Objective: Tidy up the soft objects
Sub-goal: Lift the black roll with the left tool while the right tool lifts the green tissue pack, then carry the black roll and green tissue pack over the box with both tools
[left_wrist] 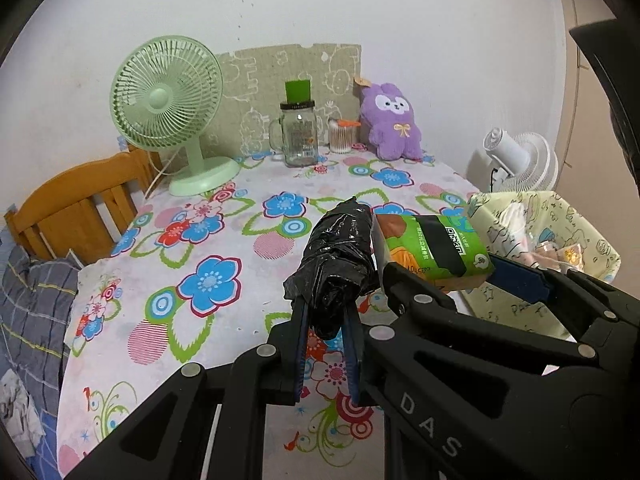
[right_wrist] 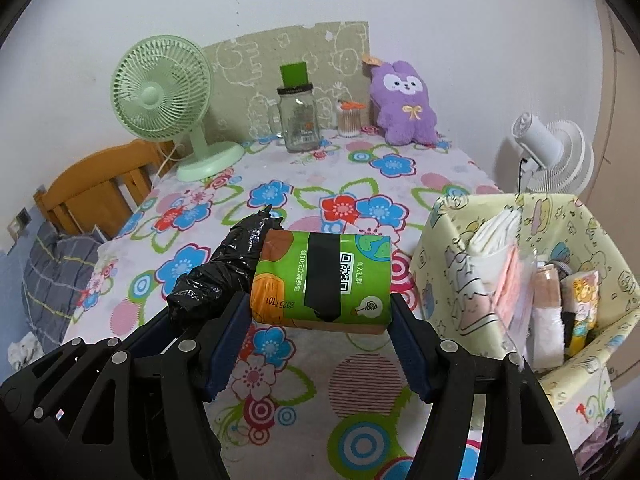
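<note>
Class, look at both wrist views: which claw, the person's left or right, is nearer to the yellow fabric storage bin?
Right. The right claw, shut on the green tissue pack, is beside the bin. The left claw, gripping the black bag roll, is farther left, beyond the pack.

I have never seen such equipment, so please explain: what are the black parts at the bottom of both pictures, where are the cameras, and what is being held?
There is no robot here. A person holds a pair of hand-held tongs in each hand, and each carries a wide-angle camera looking forward along its two fingers. One picture comes from the left tongs, the other from the right tongs.

The left tongs grip a black plastic bundle. The right tongs grip a green tissue pack. Both are held above a table with a flowered cloth.

At the back stand a green fan, a glass jar and a purple plush toy. On the right is a yellow fabric basket already holding soft things.
</note>
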A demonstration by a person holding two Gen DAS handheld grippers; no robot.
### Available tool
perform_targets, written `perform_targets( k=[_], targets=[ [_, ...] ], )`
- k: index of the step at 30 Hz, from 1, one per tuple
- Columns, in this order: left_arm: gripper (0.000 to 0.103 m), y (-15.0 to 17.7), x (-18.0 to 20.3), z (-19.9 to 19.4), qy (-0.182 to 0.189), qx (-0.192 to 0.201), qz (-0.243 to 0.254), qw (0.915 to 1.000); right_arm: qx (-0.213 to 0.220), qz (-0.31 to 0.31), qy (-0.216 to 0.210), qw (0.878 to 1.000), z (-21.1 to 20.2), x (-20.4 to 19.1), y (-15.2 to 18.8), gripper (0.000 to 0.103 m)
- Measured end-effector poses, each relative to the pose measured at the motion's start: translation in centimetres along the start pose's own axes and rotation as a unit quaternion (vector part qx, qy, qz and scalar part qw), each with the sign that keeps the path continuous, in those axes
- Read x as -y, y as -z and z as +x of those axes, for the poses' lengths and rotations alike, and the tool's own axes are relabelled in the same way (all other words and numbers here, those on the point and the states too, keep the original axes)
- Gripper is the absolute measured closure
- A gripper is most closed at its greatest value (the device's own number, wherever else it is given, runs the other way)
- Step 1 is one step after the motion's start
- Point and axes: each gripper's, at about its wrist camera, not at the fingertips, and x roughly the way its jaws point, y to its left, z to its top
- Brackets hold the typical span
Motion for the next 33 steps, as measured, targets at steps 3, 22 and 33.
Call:
perform_targets(
  k=[3,22,33],
  targets=[
    [0.089,-0.2,0.3,-0.9,-0.004,0.005,-0.001,1.0,0.006,-0.003,-0.004,1.0,-1.0,0.1,-0.2,0.032],
    [0.089,-2.1,2.2,-6.3,-0.017,0.053,0.002,0.9984,0.056,-0.014,-0.017,0.998,-7.2,1.0,-1.9,0.032],
    [0.089,-2.6,4.0,-7.3,-0.008,0.067,0.007,0.9977,0.071,-0.013,-0.009,0.997,-9.0,2.6,-2.2,0.032]
  ],
)
